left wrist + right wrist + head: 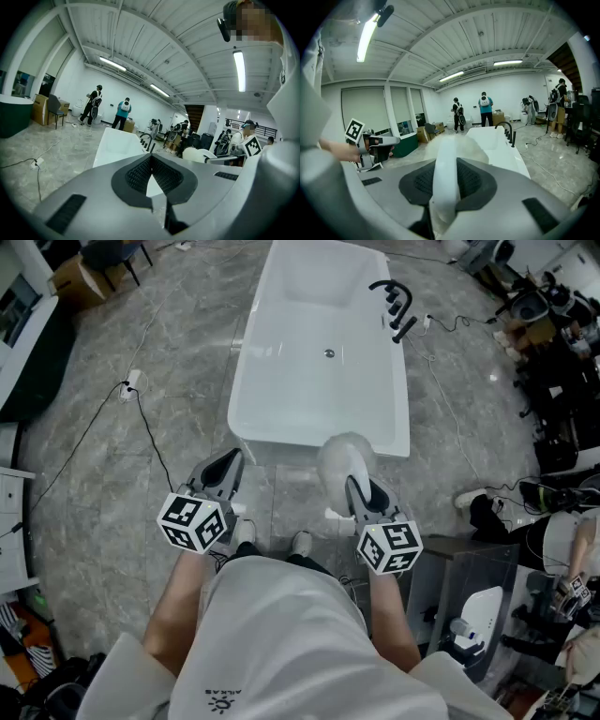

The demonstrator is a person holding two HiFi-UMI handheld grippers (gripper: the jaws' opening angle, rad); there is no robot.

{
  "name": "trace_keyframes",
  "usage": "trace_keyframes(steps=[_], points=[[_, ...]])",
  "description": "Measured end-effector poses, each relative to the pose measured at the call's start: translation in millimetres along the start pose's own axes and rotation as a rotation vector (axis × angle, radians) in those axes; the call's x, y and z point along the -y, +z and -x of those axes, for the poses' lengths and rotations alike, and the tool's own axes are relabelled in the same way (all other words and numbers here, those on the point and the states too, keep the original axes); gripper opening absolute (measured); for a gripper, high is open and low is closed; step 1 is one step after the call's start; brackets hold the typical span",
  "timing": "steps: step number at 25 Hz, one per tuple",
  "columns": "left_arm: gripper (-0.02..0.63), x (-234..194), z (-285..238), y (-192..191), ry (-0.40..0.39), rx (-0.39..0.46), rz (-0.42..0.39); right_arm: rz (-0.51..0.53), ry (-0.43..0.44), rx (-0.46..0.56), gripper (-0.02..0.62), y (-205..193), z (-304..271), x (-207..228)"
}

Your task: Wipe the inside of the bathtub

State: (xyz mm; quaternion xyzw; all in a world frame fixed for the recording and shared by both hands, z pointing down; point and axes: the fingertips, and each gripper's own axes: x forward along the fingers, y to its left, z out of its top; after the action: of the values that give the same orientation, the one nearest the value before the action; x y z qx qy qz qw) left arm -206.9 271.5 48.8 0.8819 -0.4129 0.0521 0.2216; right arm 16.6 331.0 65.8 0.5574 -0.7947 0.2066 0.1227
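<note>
A white freestanding bathtub stands on the floor ahead of me, with a black faucet on its right rim and a drain in the basin. My right gripper is shut on the white handle of a fluffy wiping mop, whose head hangs over the tub's near rim. In the right gripper view the handle runs between the jaws toward the tub. My left gripper is shut and holds nothing, just short of the tub's near left corner; the tub shows beyond its closed jaws.
The grey marble floor carries a power strip and a black cable at left, another cable at right. Equipment and chairs crowd the right edge. Two people stand far behind the tub. My feet are near the tub.
</note>
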Motion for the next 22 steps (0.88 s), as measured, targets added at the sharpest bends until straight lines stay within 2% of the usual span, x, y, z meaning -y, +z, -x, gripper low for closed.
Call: trace_keyframes(steps=[12,22], points=[[0.012,-8,1,2,-0.005,-0.001,-0.007,0.007,-0.026,-0.002,0.092,-2,1,-3],[0.012,-26,-1,4,-0.035,-0.020,-0.004,-0.037,-0.083,0.015,0.094,0,-4,-1]])
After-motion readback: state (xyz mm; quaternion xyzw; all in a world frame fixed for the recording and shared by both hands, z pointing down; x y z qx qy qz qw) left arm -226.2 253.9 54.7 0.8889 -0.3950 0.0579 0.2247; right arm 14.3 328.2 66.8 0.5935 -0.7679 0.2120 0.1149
